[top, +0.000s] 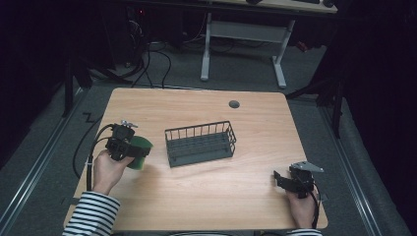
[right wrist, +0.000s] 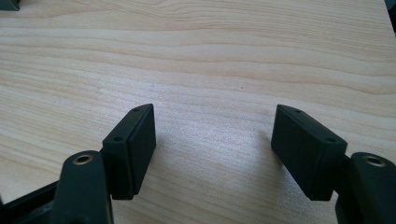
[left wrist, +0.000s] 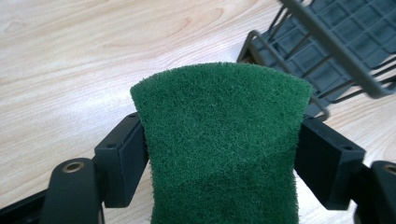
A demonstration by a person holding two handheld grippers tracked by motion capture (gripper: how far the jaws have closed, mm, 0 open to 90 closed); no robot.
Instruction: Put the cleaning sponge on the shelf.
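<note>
Wooden table [top: 206, 191]: left gripper [left wrist: 219, 154] clamps green scouring pad [left wrist: 219, 144], its bottom cut off; right gripper [right wrist: 212, 140] gapes.

Your wooden table [top: 206, 196] has a small round grey cap [top: 234, 104] near its far edge. Behind the table you can see a desk with white legs [top: 279, 64] standing on the grey floor [top: 246, 73]. Black cables [top: 164, 61] lie on that floor.
</note>
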